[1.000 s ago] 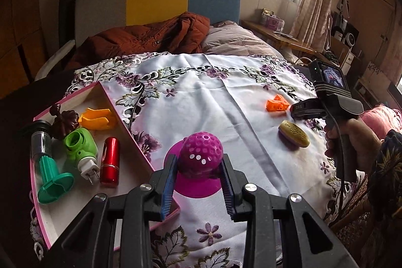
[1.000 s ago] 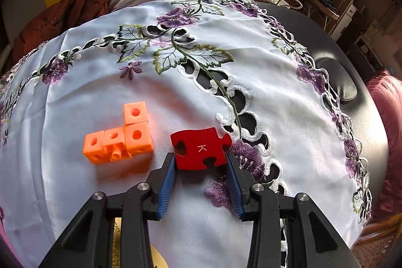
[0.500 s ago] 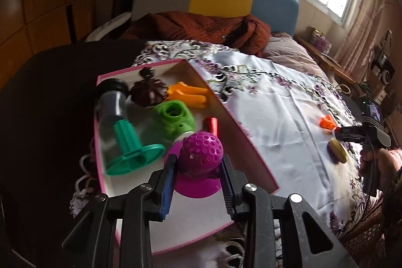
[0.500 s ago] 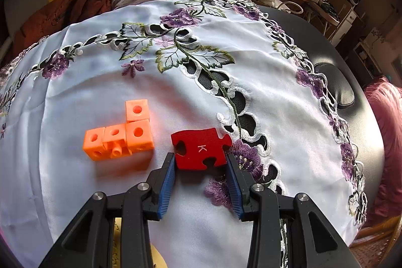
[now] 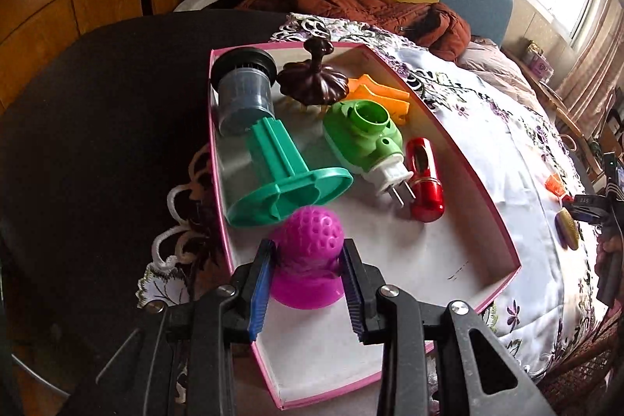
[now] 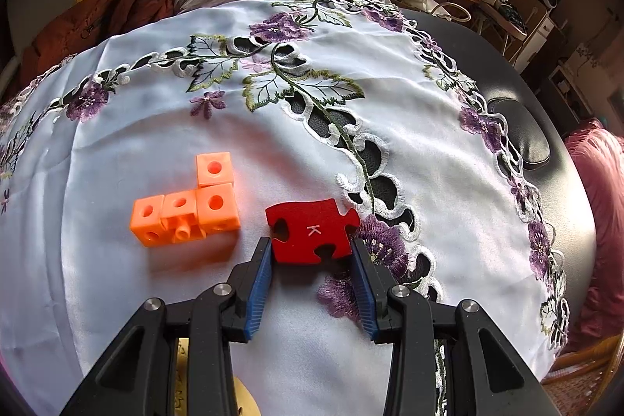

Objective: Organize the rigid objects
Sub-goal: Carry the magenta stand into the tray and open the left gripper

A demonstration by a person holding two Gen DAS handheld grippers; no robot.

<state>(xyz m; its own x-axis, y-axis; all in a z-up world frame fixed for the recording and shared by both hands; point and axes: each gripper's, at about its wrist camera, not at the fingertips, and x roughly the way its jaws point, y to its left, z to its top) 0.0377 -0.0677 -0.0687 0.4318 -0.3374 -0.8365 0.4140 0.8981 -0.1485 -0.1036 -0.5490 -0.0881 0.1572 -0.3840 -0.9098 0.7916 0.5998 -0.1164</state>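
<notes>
My left gripper (image 5: 308, 260) is shut on a magenta perforated ball-topped toy (image 5: 310, 234) and holds it over the near part of a pink-edged shallow box (image 5: 501, 221). My right gripper (image 6: 311, 254) is shut on a red puzzle piece marked K (image 6: 312, 231), low over the white embroidered cloth (image 6: 351, 45). An orange block cluster (image 6: 187, 205) lies on the cloth just left of it. The right gripper also shows at the far right of the left wrist view (image 5: 592, 203).
In the box lie a teal funnel-shaped piece (image 5: 280, 174), a grey cup with a black lid (image 5: 243, 92), a brown flower-shaped top (image 5: 312, 80), orange pieces (image 5: 382, 96), a green plug-in device (image 5: 366, 133) and a red tube (image 5: 425, 178). A yellow oval object (image 5: 567, 229) lies on the cloth. A dark table surrounds the cloth.
My left gripper has swung left with the magenta toy, from over the cloth to over the box, and come down closer to it. The right gripper has barely moved.
</notes>
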